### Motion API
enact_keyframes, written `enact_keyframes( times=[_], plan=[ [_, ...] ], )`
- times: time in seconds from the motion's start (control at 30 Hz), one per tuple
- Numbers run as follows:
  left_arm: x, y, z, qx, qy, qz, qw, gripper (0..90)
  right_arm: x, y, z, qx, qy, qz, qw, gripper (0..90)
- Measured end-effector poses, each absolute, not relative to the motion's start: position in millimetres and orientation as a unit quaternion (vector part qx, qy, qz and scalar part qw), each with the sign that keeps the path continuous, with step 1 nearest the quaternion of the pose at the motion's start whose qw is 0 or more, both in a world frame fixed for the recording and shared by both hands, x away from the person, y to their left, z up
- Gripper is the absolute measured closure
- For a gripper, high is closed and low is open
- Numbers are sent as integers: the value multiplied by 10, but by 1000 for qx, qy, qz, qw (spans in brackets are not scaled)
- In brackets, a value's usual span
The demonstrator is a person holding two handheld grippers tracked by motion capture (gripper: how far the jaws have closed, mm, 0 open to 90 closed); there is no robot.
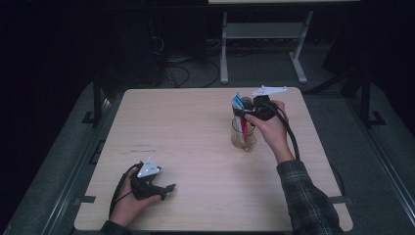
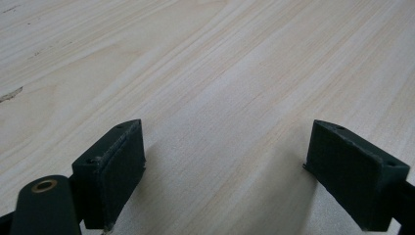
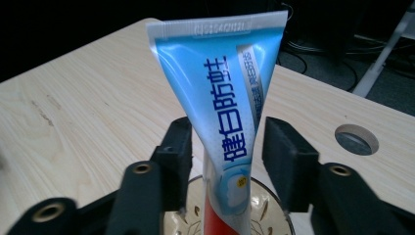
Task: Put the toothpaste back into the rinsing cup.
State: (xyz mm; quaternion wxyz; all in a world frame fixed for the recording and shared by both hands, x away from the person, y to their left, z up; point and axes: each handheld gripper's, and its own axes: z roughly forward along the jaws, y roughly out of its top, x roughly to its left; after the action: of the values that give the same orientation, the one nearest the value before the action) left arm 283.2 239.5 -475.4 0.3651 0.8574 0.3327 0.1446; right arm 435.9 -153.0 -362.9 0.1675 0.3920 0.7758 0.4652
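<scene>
A blue and white toothpaste tube (image 3: 225, 98) with a red lower end stands upright in a clear glass cup (image 3: 274, 215) at the right of the table. In the high view the tube (image 1: 238, 103) sticks out of the cup (image 1: 243, 137). My right gripper (image 3: 227, 142) is open, one jaw on each side of the tube's middle with a thin gap at both sides. A hand holds this gripper (image 1: 249, 108) just above the cup. My left gripper (image 1: 169, 188) rests low at the table's front left, open (image 2: 225, 147), with bare wood between its jaws.
The light wooden table (image 1: 186, 127) has a round cable hole (image 3: 356, 138) near its far right corner. Beyond the far edge stand a white desk frame (image 1: 264, 34) and loose cables (image 1: 176, 73) on a dark floor.
</scene>
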Motion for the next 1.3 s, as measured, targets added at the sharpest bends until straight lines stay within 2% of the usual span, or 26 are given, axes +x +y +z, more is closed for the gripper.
enact_keyframes(
  times=[0.23, 0.77, 1.3],
  plan=[
    [2834, 2395, -4753, 858, 333, 146, 364, 133, 4310, -1582, -3590, 391, 773, 470, 168, 446],
    [2832, 2391, -4755, 856, 335, 146, 366, 133, 4072, -1774, -3527, 391, 773, 468, 174, 416],
    [2831, 2393, -4754, 856, 335, 146, 365, 134, 3776, -2018, -3699, 395, 781, 455, 167, 402]
  ],
)
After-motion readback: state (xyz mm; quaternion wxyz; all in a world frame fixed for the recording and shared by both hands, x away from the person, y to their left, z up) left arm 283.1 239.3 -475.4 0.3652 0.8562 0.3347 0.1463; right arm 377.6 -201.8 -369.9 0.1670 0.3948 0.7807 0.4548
